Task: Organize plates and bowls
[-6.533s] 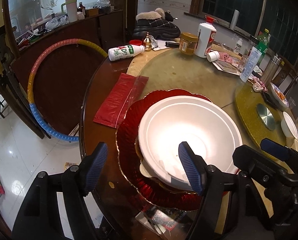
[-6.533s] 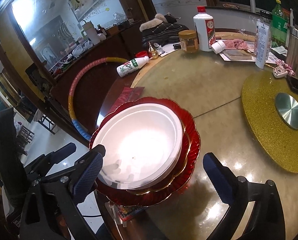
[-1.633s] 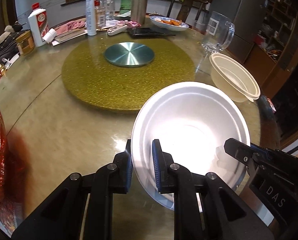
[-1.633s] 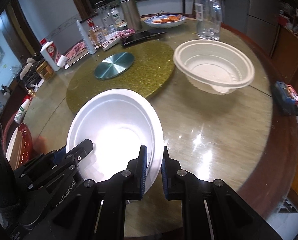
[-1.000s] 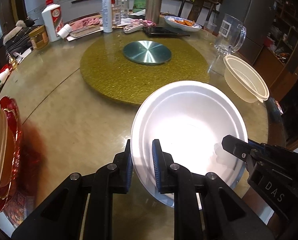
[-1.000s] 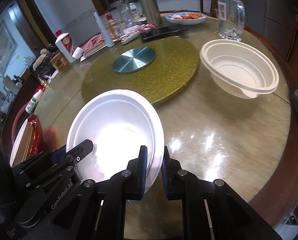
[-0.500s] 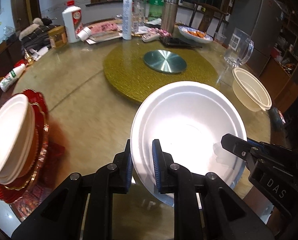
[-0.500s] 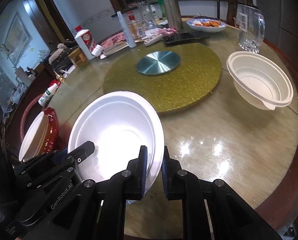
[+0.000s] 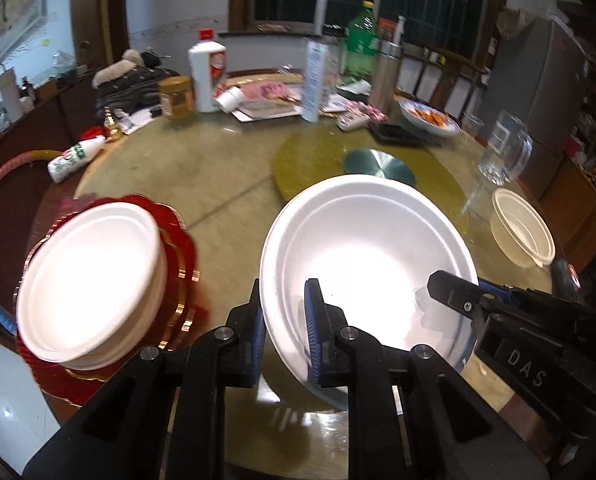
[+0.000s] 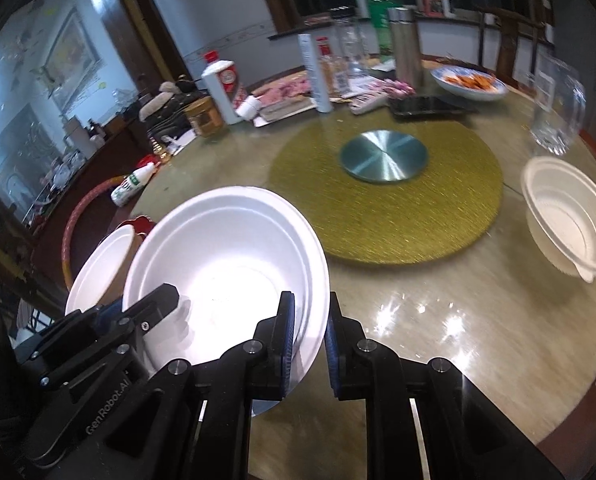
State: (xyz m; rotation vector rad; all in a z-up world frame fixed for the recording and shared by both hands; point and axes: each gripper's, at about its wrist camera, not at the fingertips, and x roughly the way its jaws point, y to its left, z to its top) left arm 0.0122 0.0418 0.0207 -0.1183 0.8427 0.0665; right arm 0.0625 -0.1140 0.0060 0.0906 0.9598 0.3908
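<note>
Foam, by the look of it: the white bowl (image 9: 368,256) should be light, thin and easily dented. Left gripper (image 9: 285,330) and right gripper (image 10: 309,340) each pinch opposite near rims, holding it above the table (image 10: 438,320). Left sits the red plate stack (image 9: 89,276); far right, a cream bowl (image 10: 570,218).

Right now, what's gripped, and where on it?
Both grippers hold one white foam bowl by its rim: left gripper on its left edge, right gripper on its right edge.
</note>
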